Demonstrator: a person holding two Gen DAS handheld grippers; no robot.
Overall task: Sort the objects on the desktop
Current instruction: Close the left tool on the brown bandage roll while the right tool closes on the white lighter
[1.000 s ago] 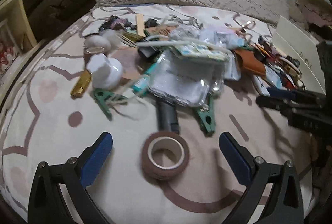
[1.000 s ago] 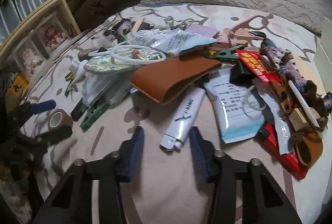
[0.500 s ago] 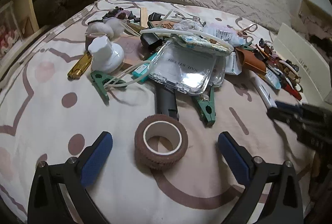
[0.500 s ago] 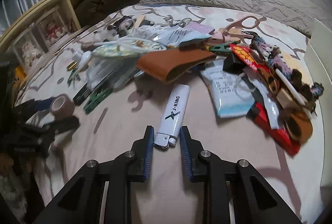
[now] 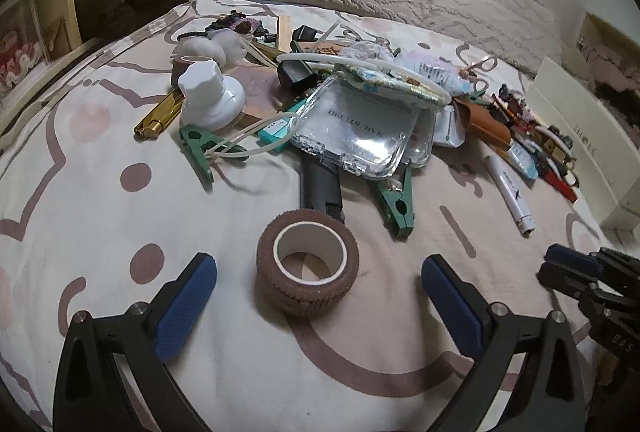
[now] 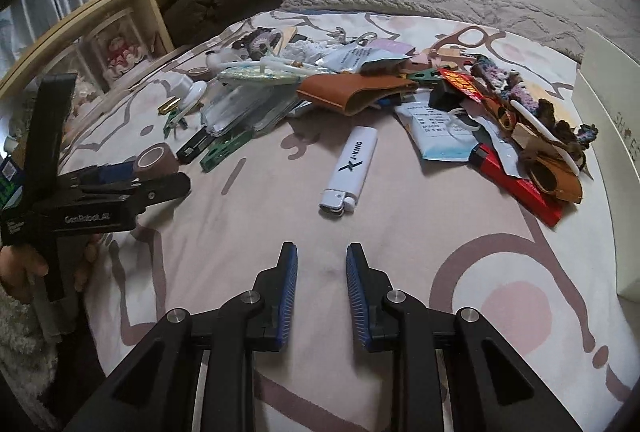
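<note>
Surface: a bed (image 6: 420, 272) with a patterned cover, pillows along its far edge; a heap of small objects lies across the middle

Right gripper (image 6: 322, 296): my fingers are drawn nearly together with a narrow gap, nothing between them; a second ago they stood wider, either side of the lighter's near end

White lighter (image 6: 351, 168): lies flat and alone on the cover, between the heap and the bed's near edge; it now sits clear ahead of my right fingers, apart from them, where half a second ago its near end lay between them

Reading of the change: my right hand has drawn back toward the near edge and left the lighter pulled out of the heap; I judge that placement done, lighter released

Left gripper (image 5: 318, 296): fingers spread wide, empty, one either side of the tape roll, not touching it

Brown tape roll (image 5: 307, 268): stands on its flat side on the cover, just nearer than the heap; position between my left fingers about as before

Heap: clear plastic case (image 5: 360, 136), green clips (image 5: 394, 200), white knob (image 5: 210, 100) all unsorted

Next step, as judged: close left fingers on the tape roll

Risk: the soft cover may let the roll tip as the fingers close
</note>
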